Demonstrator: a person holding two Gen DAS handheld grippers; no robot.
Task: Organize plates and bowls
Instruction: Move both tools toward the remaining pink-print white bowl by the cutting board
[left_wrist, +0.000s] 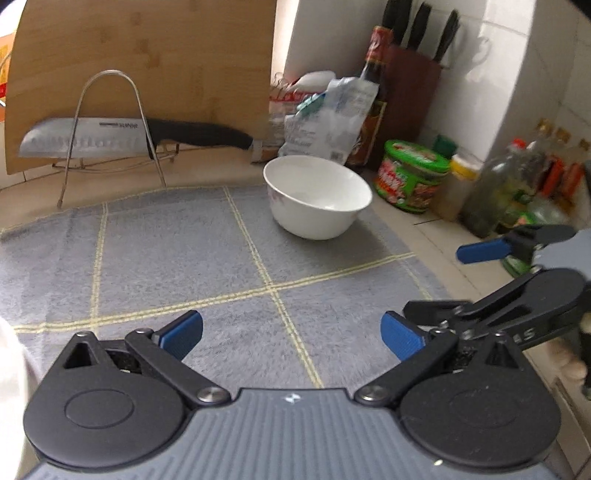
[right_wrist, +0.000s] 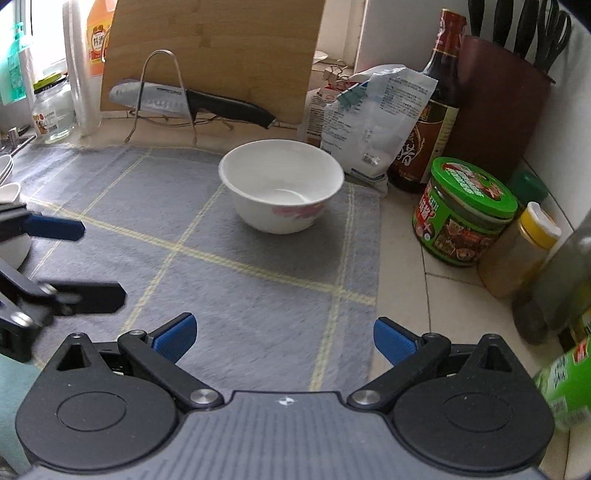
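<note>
**While upright on the mat, bowl untouched, both grippers spread**

Where the grey mat (right_wrist: 229, 280) nears its far right corner, sits a white bowl (right_wrist: 281, 184), upright, empty, pink floral print on its outer wall. Rests fully on the mat, close to the yellow grid lines, apart from both grippers.

Just behind the bowl: a white plastic bag (right_wrist: 376, 122) clipped with a green binder clip, and beside that a dark sauce bottle (right_wrist: 432, 122) with a red cap. Further right, against the tiled wall, a brown knife block (right_wrist: 498, 107) holding black-handled knives. On the bare tile to the right of the mat: a green-lidded jar (right_wrist: 465, 210), then a yellow-capped spice jar (right_wrist: 521, 251), then blurred bottles at the frame edge.

Behind the mat, leaning upright: a bamboo cutting board (right_wrist: 214, 48), with a wire rack (right_wrist: 166, 92) in front carrying a santoku knife (right_wrist: 192, 101), black handle pointing right. Far left: a glass jar (right_wrist: 51, 110) and stacked white dishes (right_wrist: 7, 173) at the edge, partly cut off.

Right gripper (right_wrist: 282, 338): hovers low over the near part of the mat, blue pads wide apart, nothing between them. Left gripper (left_wrist: 291, 334): likewise over the mat, jaws spread, holding nothing; seen also from the right wrist at the left edge, blurred.
</note>
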